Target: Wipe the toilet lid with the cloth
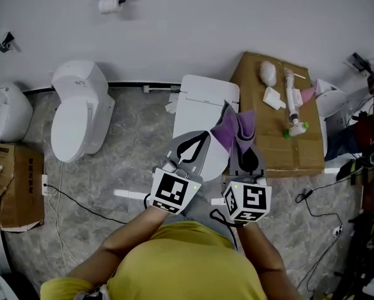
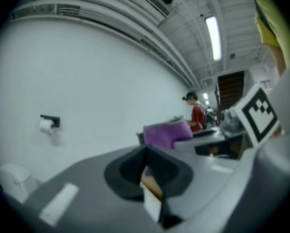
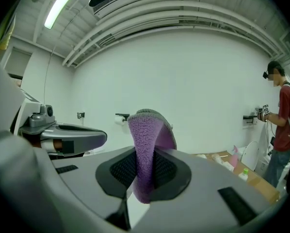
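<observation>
Pinching a purple cloth [image 1: 234, 127], the jaws of the right gripper [image 1: 242, 145] are clamped on its middle. In the right gripper view the cloth stands up out of the jaws as a folded loop and hangs a little below the pads. The left gripper [image 1: 198, 142] is just to the left of the right one, its jaws pressed together with nothing between them. It does not touch the cloth, which sits just beyond and to the right of its tips.

Both pairs of jaws are held above the white toilet lid [image 1: 193, 119], which lies closed beneath and ahead of them, clear of the cloth. To the right of the right jaws a sheet of cardboard [image 1: 281, 139] lies on the floor. Far left of the left jaws stands a second toilet [image 1: 80, 114].
</observation>
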The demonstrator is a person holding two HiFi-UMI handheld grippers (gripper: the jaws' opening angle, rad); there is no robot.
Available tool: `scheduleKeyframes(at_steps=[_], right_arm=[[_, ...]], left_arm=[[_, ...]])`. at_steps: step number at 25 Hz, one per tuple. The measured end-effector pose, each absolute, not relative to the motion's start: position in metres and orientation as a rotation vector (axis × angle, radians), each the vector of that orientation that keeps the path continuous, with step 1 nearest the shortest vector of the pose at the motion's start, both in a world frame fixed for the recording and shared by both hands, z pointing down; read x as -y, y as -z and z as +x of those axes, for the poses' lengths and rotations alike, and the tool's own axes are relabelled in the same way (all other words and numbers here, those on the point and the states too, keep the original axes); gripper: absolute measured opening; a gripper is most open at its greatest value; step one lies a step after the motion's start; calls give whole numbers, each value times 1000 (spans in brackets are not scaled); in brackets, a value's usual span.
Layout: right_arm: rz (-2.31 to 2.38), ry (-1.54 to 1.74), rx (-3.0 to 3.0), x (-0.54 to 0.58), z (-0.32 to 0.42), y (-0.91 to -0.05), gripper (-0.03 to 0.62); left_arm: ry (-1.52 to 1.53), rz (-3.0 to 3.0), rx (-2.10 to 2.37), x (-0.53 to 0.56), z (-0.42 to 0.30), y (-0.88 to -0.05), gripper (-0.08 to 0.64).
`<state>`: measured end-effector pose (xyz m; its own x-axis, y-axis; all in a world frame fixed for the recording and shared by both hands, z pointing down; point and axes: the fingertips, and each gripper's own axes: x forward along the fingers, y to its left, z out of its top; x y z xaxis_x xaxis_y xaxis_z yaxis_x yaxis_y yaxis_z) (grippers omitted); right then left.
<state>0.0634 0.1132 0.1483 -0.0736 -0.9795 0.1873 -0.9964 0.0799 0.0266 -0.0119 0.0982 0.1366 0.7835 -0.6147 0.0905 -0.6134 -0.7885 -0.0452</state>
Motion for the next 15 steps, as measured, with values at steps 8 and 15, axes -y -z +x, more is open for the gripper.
scheduleKeyframes(at_steps=[8, 15], right_arm=[[2025, -152, 2174, -149, 37, -155, 40], [2037, -146, 2173, -169, 28, -153, 40]], left_arm=[[127, -2969, -1001, -134, -34, -142, -5], [116, -2964, -995, -154, -44, -139, -5]])
